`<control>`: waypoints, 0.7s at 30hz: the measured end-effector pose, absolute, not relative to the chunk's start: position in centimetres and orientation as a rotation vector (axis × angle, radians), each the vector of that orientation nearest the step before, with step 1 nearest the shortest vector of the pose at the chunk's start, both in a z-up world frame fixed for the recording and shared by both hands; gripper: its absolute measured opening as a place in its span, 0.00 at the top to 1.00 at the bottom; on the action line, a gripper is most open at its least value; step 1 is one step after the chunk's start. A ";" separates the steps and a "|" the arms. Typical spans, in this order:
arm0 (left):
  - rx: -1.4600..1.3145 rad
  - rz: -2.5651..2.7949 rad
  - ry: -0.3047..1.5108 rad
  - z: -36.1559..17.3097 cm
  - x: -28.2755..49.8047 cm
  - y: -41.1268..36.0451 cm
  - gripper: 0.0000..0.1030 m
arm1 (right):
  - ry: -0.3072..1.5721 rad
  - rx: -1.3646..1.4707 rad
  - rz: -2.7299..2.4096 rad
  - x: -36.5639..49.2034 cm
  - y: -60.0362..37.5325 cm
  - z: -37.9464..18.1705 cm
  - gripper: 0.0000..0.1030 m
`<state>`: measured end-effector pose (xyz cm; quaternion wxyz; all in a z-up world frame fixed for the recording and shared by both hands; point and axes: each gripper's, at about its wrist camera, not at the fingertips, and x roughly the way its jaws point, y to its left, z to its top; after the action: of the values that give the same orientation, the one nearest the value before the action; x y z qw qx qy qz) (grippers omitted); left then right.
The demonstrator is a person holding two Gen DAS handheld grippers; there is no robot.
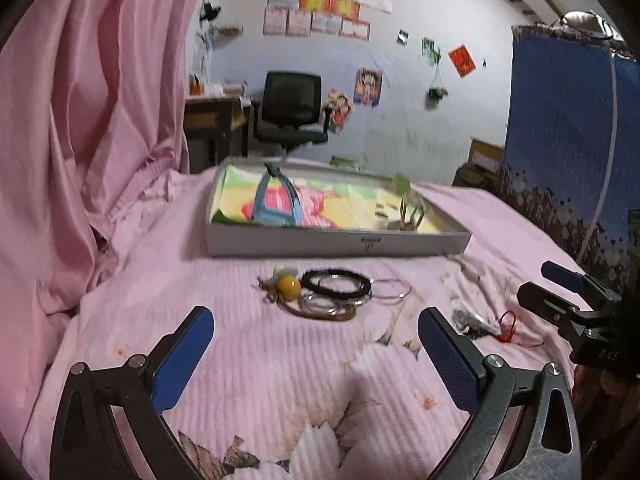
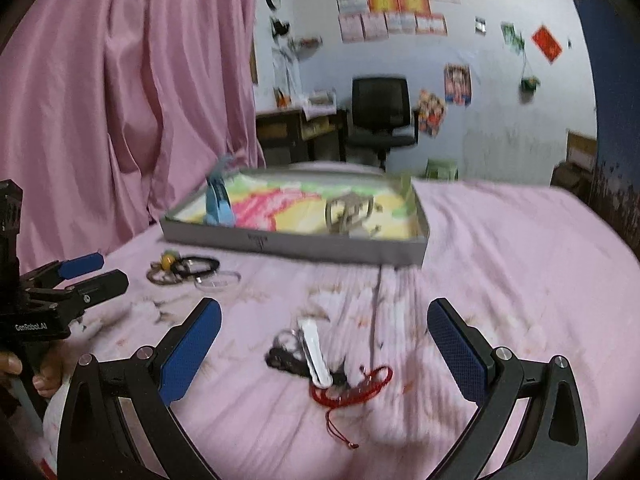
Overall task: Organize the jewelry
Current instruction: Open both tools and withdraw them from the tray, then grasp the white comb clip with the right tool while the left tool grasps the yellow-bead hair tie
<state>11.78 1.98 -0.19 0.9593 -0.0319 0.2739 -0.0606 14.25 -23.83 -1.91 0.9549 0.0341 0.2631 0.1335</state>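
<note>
still early in the task, judging by the layout. inside the shallow grey box [image 1: 336,244] on the bed [image 1: 260,380], only two items so far: a blue piece [image 1: 272,204] standing near the left end and a greenish metal piece [image 1: 410,212] towards the right end; too blurred to name either. outside the box, much left to sort: a heap of bangles and a black bracelet [image 1: 336,284] with a yellow bead [image 1: 290,287] just in front of the box, and further right a second heap with a red string bracelet [image 2: 352,388], a white flat item [image 2: 314,350] and something dark beneath it.

left gripper [image 1: 316,356] held low over the bed, aimed at the bangle heap, fingers [image 1: 184,360] spread wide and holding nothing. right gripper [image 2: 324,356] likewise low, pointing at the red string heap, which lies between its fingers [image 2: 458,354] but apart from them; spread wide too, empty. part of a hand [image 2: 24,372] visible on the left gripper's handle, seen from the right wrist view.
</note>
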 end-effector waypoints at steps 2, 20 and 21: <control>-0.063 -0.125 0.579 -0.6 12.2 2.0 0.00 | 0.576 0.081 0.277 14.8 -23.7 -2.6 0.01; -0.281 -0.174 0.678 -2.1 15.5 4.8 0.19 | 0.732 0.137 0.370 18.3 -22.0 -5.7 0.54; -0.295 -0.175 0.678 -2.1 15.7 5.0 0.21 | 0.737 0.143 0.371 18.4 -22.0 -5.8 0.55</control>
<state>15.67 5.02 -2.11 0.9287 -0.1439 0.3310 -0.0853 18.44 -22.02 -5.82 0.9136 0.0693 0.3579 0.1801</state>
